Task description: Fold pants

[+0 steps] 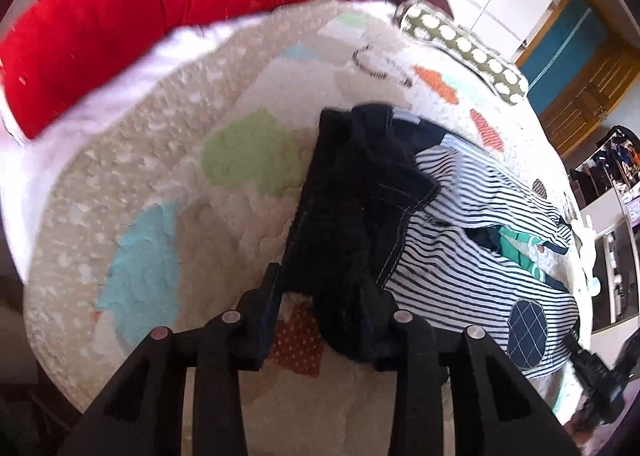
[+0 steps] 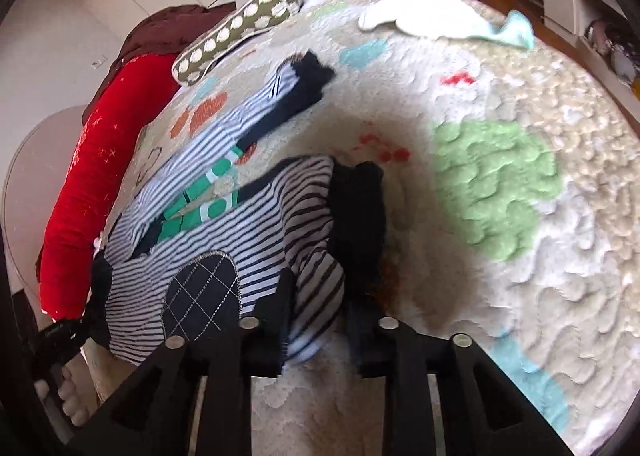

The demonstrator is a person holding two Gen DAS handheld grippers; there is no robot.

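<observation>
Left wrist view: left tool [image 1: 320, 288], fingers clamped on the dark waistband end of the striped pants [image 1: 460, 224]. Pants lie on the quilted bed cover [image 1: 152, 160], stripes running away from the dark band; dark round knee patch [image 1: 527, 322] near the lower edge. Red bolster [image 1: 160, 16] along the cover's far side; dotted olive cushion [image 1: 464, 44] beside it.

Right wrist view: right tool [image 2: 320, 320], fingers pinching a striped fold and dark cuff of the pants [image 2: 256, 200]. Second leg stretches toward the dotted olive cushion [image 2: 236, 32]. Green-and-white garment [image 2: 200, 204] shows between the legs. Pale cloth [image 2: 440, 20] at the cover's far edge.
</observation>
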